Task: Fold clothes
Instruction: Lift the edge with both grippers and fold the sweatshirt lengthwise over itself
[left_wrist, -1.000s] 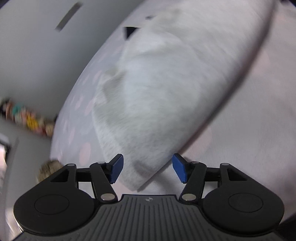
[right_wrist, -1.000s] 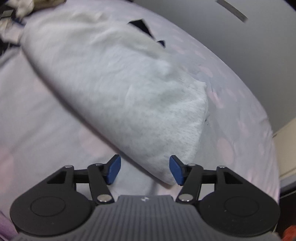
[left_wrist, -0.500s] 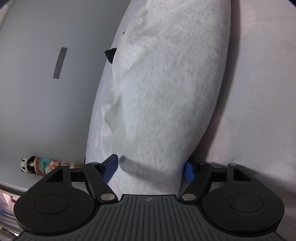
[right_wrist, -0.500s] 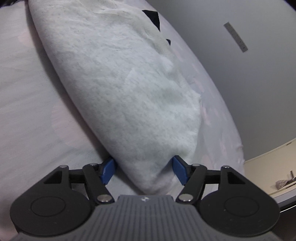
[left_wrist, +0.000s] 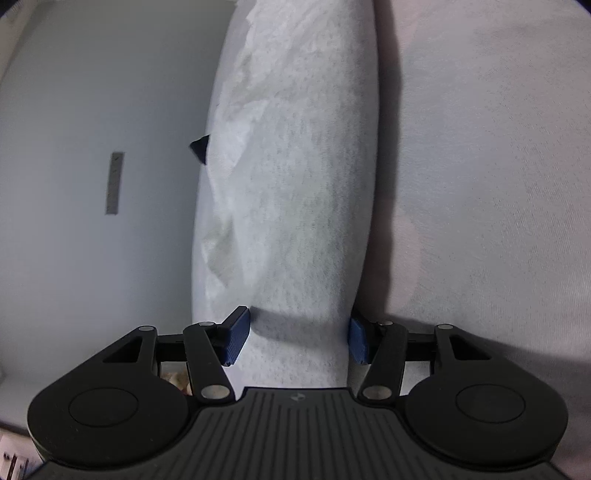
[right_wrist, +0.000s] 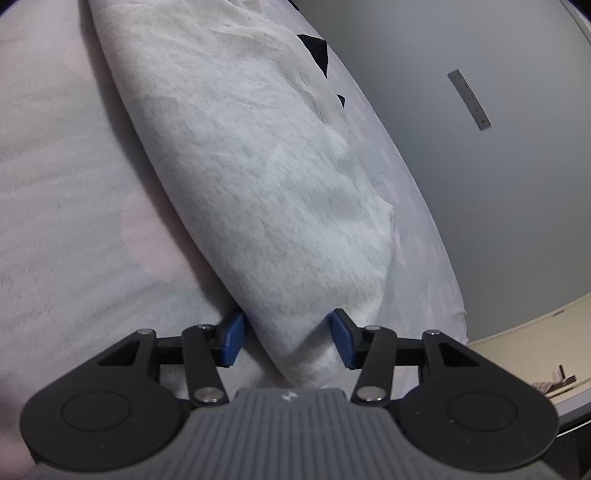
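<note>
Both the left gripper (left_wrist: 298, 338) and the right gripper (right_wrist: 287, 341) stand with jaws spread wide, an end of the pale grey garment (right_wrist: 258, 177) lying between the blue pads, not pinched. Closing now risks catching only the top layer, or the bedsheet (right_wrist: 66, 206) beneath, so the fold would drag or come apart. The garment stretches away along the bed, near its far edge. A small dark cloth (right_wrist: 316, 51) peeks from behind it. Beyond stands a plain grey wall (left_wrist: 92, 110).
</note>
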